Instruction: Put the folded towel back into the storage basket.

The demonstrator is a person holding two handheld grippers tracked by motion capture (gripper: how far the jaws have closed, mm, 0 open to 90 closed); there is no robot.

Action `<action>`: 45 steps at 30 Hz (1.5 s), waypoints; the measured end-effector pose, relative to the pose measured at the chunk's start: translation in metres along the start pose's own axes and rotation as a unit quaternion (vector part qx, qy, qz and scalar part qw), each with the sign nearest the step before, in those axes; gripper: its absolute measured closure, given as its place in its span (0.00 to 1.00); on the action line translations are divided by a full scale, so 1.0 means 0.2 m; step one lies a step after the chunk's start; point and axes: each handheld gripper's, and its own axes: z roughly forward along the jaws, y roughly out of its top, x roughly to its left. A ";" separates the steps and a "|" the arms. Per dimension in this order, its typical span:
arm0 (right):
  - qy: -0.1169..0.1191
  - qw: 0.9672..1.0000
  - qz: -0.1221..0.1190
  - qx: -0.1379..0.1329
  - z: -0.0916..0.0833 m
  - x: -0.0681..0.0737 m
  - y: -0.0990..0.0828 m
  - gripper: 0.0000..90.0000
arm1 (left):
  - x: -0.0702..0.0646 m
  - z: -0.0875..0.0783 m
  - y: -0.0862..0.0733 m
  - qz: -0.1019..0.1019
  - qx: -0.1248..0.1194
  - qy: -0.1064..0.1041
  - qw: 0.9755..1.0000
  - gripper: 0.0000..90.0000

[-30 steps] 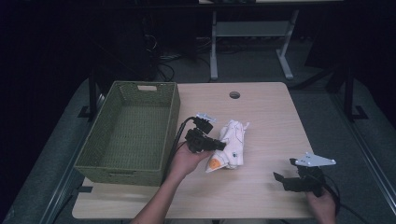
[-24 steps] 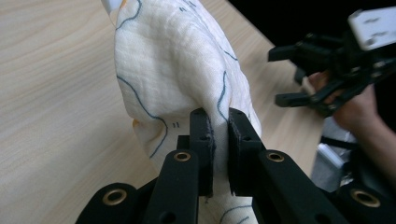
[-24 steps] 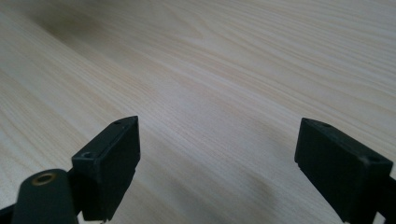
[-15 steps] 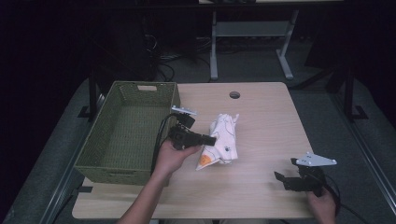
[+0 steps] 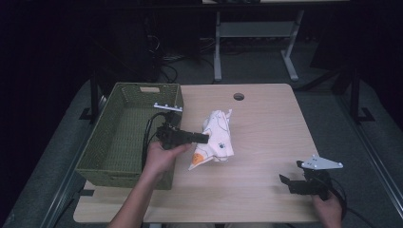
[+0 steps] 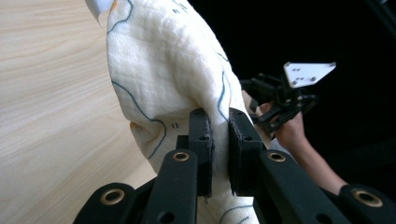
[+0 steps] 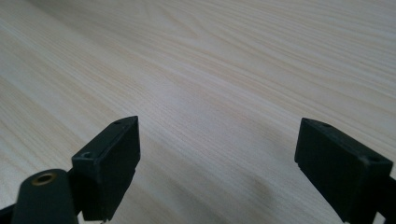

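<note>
A cream cloth (image 5: 216, 137) with blue line drawings and orange patches hangs bunched just above the middle of the wooden table (image 5: 266, 142). My left gripper (image 5: 204, 138) is shut on a fold of it, beside the basket's right wall. In the left gripper view the cloth (image 6: 163, 65) is pinched between the two black pads and drapes upward over them (image 6: 219, 140). My right gripper (image 5: 285, 180) rests near the table's front right corner, jaws wide apart. The right gripper view shows bare wood between the open jaws of that gripper (image 7: 217, 163).
A green woven basket (image 5: 95, 161) with nothing in it stands on the left part of the table. A round cable hole (image 5: 238, 96) sits near the far edge. Beyond the table are dark floor, cables and a grey desk frame (image 5: 217, 52).
My left gripper has carried the cloth leftward and up, toward the basket's right wall. The cloth now hangs more bunched. The right gripper has stayed where it was.
</note>
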 end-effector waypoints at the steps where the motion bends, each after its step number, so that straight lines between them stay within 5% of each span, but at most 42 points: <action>1: 0.000 1.000 0.001 0.002 0.00 0.00 0.00 0.15 | 0.00 -0.01 0.00 -0.002 0.000 -0.002 1.000 0.92; 36: 0.000 1.000 -0.014 0.011 0.02 0.02 0.01 0.15 | 0.13 -0.39 -0.05 -0.042 -0.056 -0.009 0.998 0.92; 45: 0.000 1.000 -0.011 0.011 0.01 0.03 0.01 0.15 | 0.20 -0.50 -0.08 -0.055 -0.070 0.010 0.996 0.92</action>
